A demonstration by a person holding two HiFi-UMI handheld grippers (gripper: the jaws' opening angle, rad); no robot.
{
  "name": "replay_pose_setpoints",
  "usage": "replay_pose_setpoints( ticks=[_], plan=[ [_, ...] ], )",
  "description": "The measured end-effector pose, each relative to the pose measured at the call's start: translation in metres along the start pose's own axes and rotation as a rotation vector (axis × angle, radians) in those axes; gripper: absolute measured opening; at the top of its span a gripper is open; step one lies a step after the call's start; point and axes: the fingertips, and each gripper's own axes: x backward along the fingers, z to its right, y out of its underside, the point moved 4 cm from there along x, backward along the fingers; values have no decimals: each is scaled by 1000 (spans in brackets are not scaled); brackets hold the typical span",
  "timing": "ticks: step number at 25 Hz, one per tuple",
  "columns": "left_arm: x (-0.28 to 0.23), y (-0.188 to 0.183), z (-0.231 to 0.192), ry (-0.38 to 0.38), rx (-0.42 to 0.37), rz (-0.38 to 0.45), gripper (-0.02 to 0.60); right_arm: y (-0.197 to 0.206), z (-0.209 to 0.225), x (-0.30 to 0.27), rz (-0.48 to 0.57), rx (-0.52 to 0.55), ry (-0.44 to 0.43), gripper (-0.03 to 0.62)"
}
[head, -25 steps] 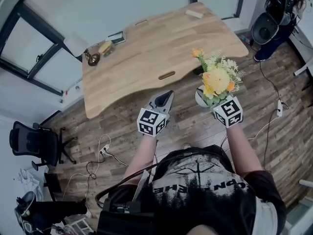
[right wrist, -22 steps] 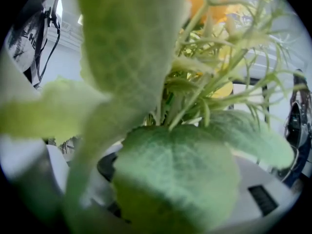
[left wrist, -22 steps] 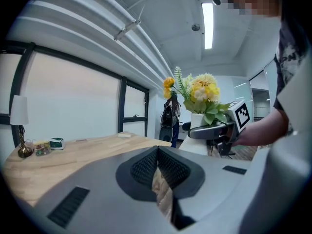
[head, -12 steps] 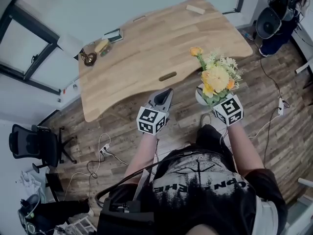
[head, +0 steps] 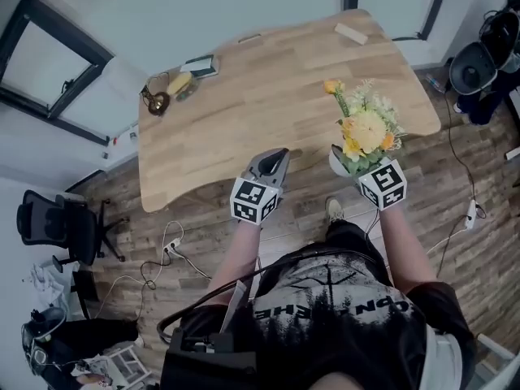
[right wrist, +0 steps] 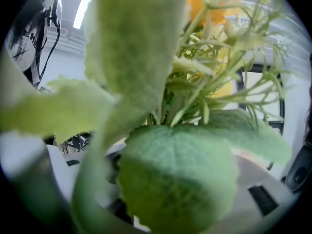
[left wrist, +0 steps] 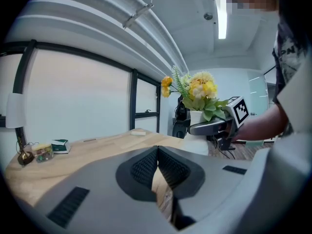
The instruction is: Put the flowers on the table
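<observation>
Right gripper point(head: 357, 173) clamps the white pot point(head: 335, 161) of yellow-orange flowers point(head: 366, 128). Its forearm is stretched forward, with the pot held in the air at the near edge of the wooden table point(head: 244, 96). Left gripper point(head: 270, 165) sits alongside, pointed at the table, jaws closed on nothing.

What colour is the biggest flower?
The biggest flower is yellow, best seen in the head view.
</observation>
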Motion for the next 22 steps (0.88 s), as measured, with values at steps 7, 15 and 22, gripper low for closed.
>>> replay_pose_setpoints(
  ticks=[7, 15, 22],
  plan=[
    [-57, -27, -40, -78, 22, -7, 14, -9, 70, -49, -14, -6, -67, 253],
    [-127, -43, -64, -122, 33, -16, 14, -2, 143, -91, -25, -7, -122, 253],
    [-165, -49, -79, -155, 47, -29, 14, 3, 188, -119, -26, -12, -151, 253]
  ],
)
